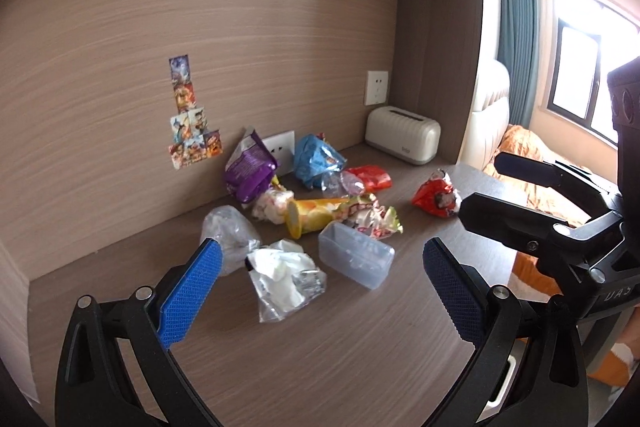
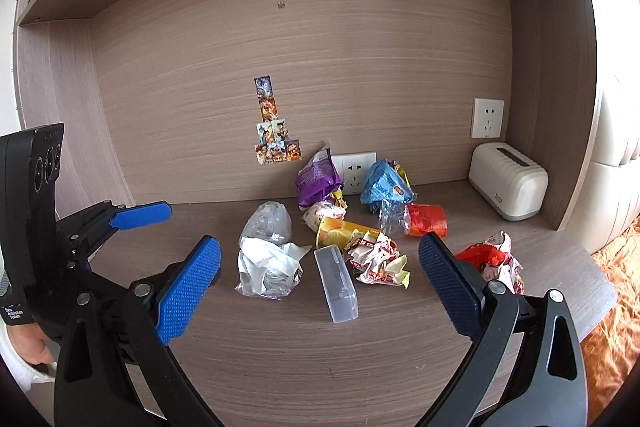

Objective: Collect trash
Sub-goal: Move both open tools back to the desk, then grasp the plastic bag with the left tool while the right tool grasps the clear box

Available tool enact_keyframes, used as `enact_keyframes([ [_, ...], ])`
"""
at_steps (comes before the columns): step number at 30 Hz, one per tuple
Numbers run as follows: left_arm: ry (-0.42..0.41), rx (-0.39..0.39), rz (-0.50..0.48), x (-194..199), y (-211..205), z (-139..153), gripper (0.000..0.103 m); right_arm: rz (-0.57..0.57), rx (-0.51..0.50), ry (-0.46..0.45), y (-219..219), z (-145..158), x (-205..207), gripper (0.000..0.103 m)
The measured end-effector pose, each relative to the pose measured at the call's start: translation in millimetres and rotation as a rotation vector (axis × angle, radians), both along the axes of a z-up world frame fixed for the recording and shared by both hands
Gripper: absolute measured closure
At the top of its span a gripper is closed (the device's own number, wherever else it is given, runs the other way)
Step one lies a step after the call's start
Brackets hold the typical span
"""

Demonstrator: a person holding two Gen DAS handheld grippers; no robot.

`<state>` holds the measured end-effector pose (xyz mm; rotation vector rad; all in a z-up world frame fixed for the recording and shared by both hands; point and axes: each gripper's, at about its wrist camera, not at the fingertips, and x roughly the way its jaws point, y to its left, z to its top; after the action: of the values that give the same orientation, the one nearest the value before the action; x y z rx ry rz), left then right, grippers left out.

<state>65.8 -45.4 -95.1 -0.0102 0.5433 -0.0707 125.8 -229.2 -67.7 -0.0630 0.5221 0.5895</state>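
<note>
A pile of trash lies on the wooden desk (image 1: 320, 347): a clear bag with white paper (image 1: 284, 277) (image 2: 266, 267), a clear plastic box (image 1: 356, 259) (image 2: 336, 283), a yellow tube (image 1: 316, 215) (image 2: 344, 231), a crumpled red-white wrapper (image 2: 378, 259), purple bag (image 1: 250, 167), blue bag (image 1: 318, 159) and a red wrapper (image 1: 436, 197) (image 2: 490, 259). My left gripper (image 1: 320, 283) is open and empty, just in front of the clear bag. My right gripper (image 2: 320, 279) is open and empty, in front of the plastic box; it also shows in the left wrist view (image 1: 480, 187).
A white toaster-shaped box (image 2: 508, 187) stands at the desk's back right corner. Wall sockets (image 2: 354, 171) and stickers (image 2: 274, 131) are on the back panel. An orange bedspread (image 2: 616, 307) lies beyond the desk's right edge.
</note>
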Motion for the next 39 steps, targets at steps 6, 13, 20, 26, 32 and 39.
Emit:
enact_keyframes([
  [6,0.044,-0.007,-0.011,14,22,-19,0.005,-0.023,-0.029,0.032,15,-15,11,0.004],
  [13,0.124,-0.008,-0.061,48,45,-50,0.005,-0.076,-0.069,0.092,28,-51,38,0.004],
  [20,0.246,-0.040,-0.125,88,59,-91,0.005,-0.127,-0.120,0.179,36,-96,72,0.004],
  [26,0.326,-0.101,-0.230,110,57,-113,0.045,-0.128,-0.168,0.247,49,-123,91,0.049],
  [32,0.328,-0.101,-0.269,109,48,-113,0.057,-0.107,-0.240,0.258,63,-125,85,0.071],
  [39,0.265,-0.071,-0.283,81,42,-72,0.058,-0.104,-0.162,0.223,43,-86,56,0.071],
])
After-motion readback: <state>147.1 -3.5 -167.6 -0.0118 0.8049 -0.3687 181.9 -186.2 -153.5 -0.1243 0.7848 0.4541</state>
